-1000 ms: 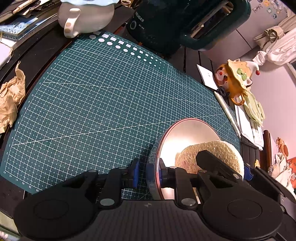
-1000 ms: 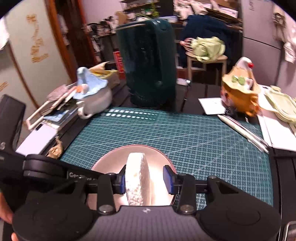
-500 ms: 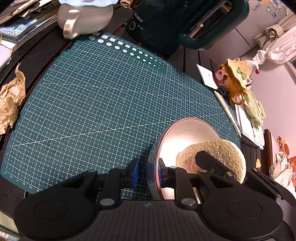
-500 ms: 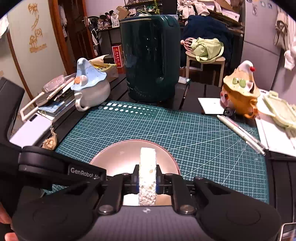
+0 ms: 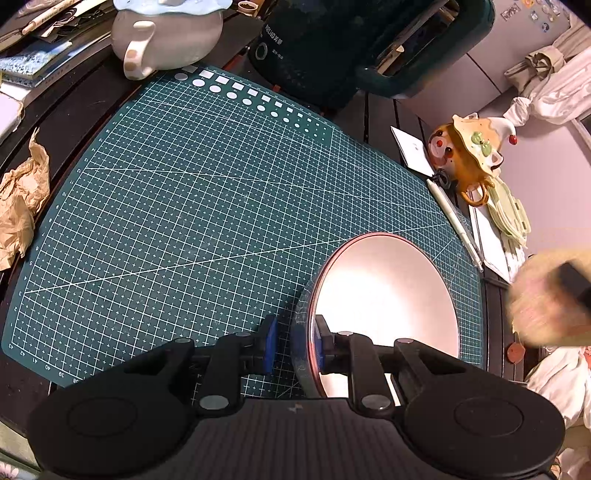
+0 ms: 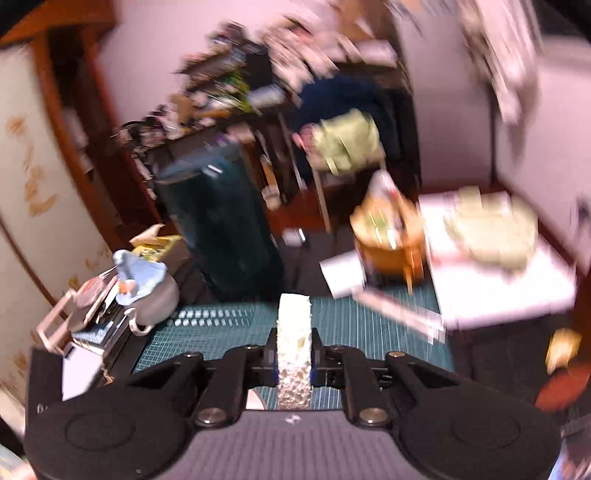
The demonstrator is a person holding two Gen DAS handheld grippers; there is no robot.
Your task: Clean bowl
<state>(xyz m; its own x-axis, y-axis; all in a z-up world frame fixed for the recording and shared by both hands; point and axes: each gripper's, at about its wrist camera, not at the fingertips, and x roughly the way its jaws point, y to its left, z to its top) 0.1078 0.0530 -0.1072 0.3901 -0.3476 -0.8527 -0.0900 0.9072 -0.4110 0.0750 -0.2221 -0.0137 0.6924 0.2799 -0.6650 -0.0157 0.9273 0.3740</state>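
Note:
A shallow metal bowl [image 5: 388, 295] with a reddish rim sits on the green cutting mat [image 5: 192, 206] at its near right. My left gripper [image 5: 295, 343] is shut on the bowl's near rim, one finger outside and one inside. My right gripper [image 6: 293, 354] is shut on a pale round sponge [image 6: 294, 339], held edge-on. In the left wrist view the sponge [image 5: 550, 295] is a blur off to the right of the bowl, clear of it. The bowl's inside shows bare and shiny.
A dark green appliance [image 5: 351, 48] and a grey teapot [image 5: 166, 33] stand at the mat's far edge. An orange figurine pot [image 5: 469, 155], pens [image 5: 458, 225] and papers lie to the right. Crumpled brown paper [image 5: 22, 206] lies at the left.
My right gripper closed on the sponge inside the bowl, then lifted it out and swung up and to the right. The left gripper kept its hold on the rim.

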